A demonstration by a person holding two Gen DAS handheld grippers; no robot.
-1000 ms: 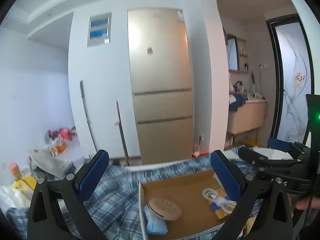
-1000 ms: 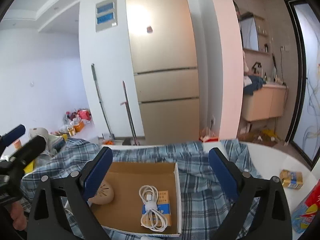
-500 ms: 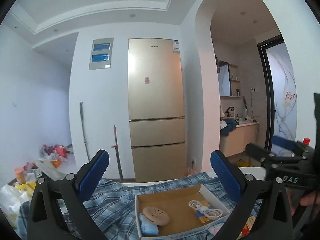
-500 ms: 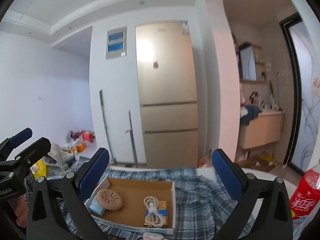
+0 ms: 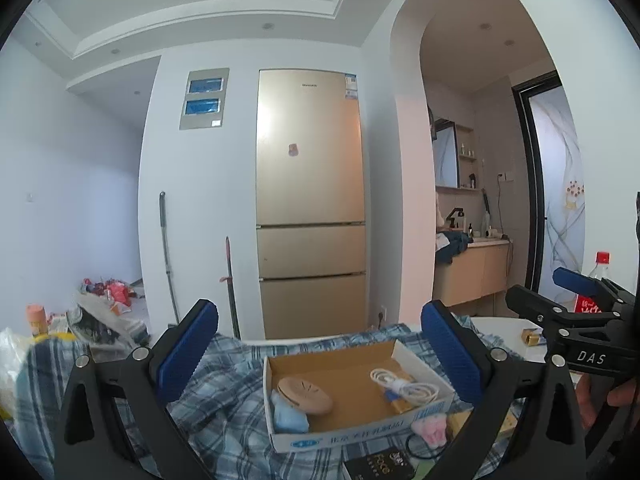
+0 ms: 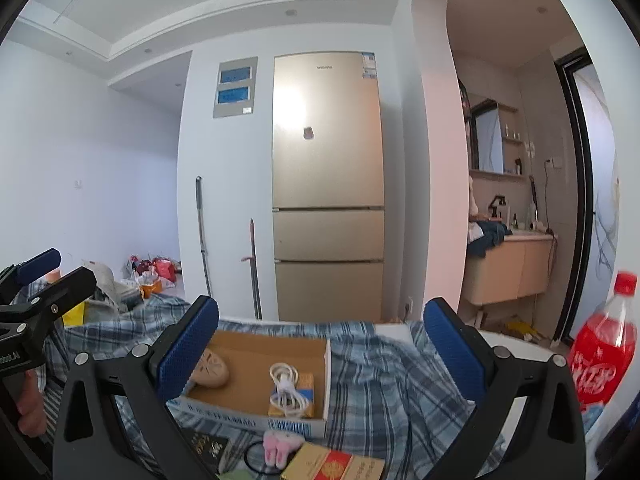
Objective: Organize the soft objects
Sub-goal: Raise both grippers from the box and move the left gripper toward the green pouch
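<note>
Just in front of the cardboard box [image 6: 256,420], a pink plush toy [image 6: 280,446] lay flat on the plaid cloth [image 6: 392,384], below and between both wide-spread, empty grippers, right gripper [image 6: 320,344] nearer than left gripper [image 5: 318,346].

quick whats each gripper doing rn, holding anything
left gripper: jaws open, holding nothing
right gripper: jaws open after just widening, holding nothing
</note>
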